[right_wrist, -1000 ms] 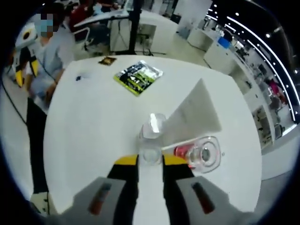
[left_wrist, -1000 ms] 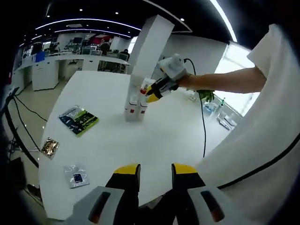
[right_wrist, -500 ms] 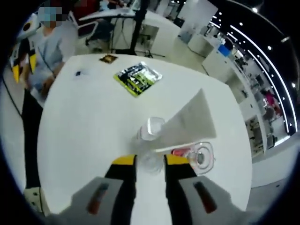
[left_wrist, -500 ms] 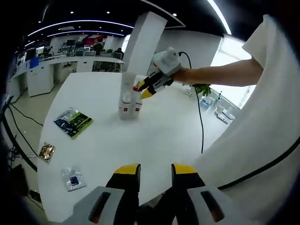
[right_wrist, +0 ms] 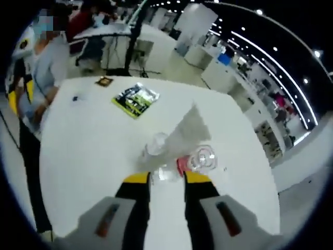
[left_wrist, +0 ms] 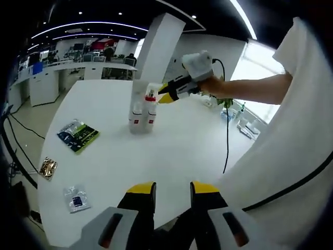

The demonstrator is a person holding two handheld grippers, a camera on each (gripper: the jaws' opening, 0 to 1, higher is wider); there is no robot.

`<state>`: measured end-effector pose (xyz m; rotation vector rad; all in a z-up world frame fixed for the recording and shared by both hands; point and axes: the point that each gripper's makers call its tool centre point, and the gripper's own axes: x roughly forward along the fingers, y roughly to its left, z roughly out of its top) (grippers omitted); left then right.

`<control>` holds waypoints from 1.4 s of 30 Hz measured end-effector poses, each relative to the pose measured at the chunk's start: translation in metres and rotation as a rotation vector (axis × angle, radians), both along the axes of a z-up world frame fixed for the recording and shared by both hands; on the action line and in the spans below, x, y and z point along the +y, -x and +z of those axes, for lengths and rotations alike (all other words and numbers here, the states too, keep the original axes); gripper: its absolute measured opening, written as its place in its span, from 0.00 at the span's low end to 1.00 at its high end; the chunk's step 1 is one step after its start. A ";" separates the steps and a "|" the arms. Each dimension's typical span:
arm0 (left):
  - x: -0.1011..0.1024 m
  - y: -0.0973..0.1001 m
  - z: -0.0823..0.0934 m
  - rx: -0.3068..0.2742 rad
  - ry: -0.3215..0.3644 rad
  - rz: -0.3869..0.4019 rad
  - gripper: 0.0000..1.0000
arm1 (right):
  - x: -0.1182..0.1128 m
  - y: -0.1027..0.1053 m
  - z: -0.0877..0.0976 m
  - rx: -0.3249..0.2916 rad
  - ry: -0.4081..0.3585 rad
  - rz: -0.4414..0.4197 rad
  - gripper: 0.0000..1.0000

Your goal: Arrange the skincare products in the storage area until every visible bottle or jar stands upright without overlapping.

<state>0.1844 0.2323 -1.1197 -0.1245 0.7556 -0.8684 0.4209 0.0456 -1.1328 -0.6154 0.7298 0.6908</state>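
Three small white bottles stand upright in a tight group on the round white table (left_wrist: 171,151). In the left gripper view a red-collared bottle (left_wrist: 151,107) stands beside a plain one (left_wrist: 135,115). My right gripper (left_wrist: 162,98) hovers just right of and above their caps, apart from them. From above, the right gripper view gives a clear cap (right_wrist: 156,143), a second clear cap (right_wrist: 165,173) just past my right gripper (right_wrist: 166,179), and the red-collared bottle (right_wrist: 200,159). Its jaws stand apart with nothing held. My left gripper (left_wrist: 173,191) is open over the near table edge.
A tall white column (right_wrist: 187,127) rises right behind the bottles. A green-black sachet (left_wrist: 78,134), a brown packet (left_wrist: 47,167) and a small clear packet (left_wrist: 75,198) lie to the left. A black cable (left_wrist: 226,140) crosses the right side. A person (right_wrist: 39,78) stands at the table edge.
My right gripper has spread its jaws off the clear-capped bottle and lifted up and back from the group. The left gripper's jaws have not changed.
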 end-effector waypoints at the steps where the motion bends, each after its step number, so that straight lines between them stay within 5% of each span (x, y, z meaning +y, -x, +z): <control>1: 0.000 0.000 0.000 0.000 0.000 0.000 0.27 | -0.001 0.001 -0.004 0.024 -0.014 -0.020 0.22; 3: 0.000 0.000 0.004 -0.002 -0.004 0.000 0.27 | -0.013 0.001 -0.030 0.129 -0.062 -0.126 0.19; 6: 0.003 0.001 0.007 -0.006 -0.012 0.006 0.27 | -0.008 0.002 -0.045 0.197 -0.144 -0.192 0.19; 21: 0.018 0.014 0.014 0.022 -0.018 0.141 0.26 | 0.002 -0.005 -0.079 0.224 -0.182 -0.211 0.17; 28: 0.004 0.010 0.020 0.056 0.066 0.214 0.26 | -0.006 0.038 -0.073 0.275 -0.385 -0.265 0.22; 33: -0.006 0.001 0.018 0.078 0.095 0.254 0.28 | 0.002 0.075 -0.071 0.303 -0.428 -0.216 0.25; 36: -0.013 -0.015 0.023 0.102 0.175 0.340 0.29 | 0.011 0.081 -0.065 0.311 -0.473 -0.204 0.26; 39: -0.013 -0.030 0.032 0.074 0.226 0.430 0.27 | 0.031 0.102 -0.057 0.319 -0.513 -0.116 0.27; 42: -0.006 -0.040 0.041 -0.043 0.169 0.475 0.27 | 0.041 0.118 -0.058 0.322 -0.500 -0.062 0.27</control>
